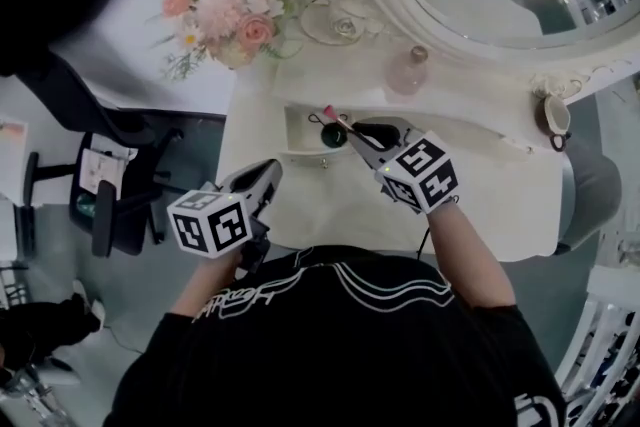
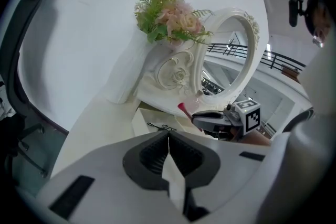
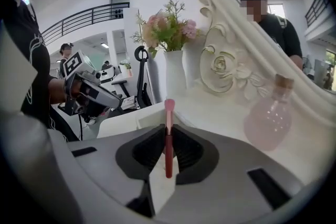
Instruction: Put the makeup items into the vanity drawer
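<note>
Holding a pink brush (image 3: 168, 113), my right gripper (image 3: 168, 132) has its jaws clamped on the handle, and the soft tip pokes out past them. From the head view the brush sits above the left end of the open drawer (image 1: 296, 141), close to its back edge. My left gripper (image 1: 270, 172) waits just in front of the drawer's left corner. Its jaws are pressed together with nothing in them.

The table (image 1: 500, 205) is bare in front of the drawer and to its right, so there is room to move there. Behind the drawer it is tighter. A pink bottle (image 1: 409, 72) stands there, with the big mirror (image 1: 470, 10) right behind it. Flowers (image 1: 230, 10) stand behind the drawer to the left, near the table's left edge.

My right gripper covers part of the drawer's inside. I can see something dark and round (image 1: 333, 136) in there, but I cannot tell what it is. My own body cuts off the table's near edge.
</note>
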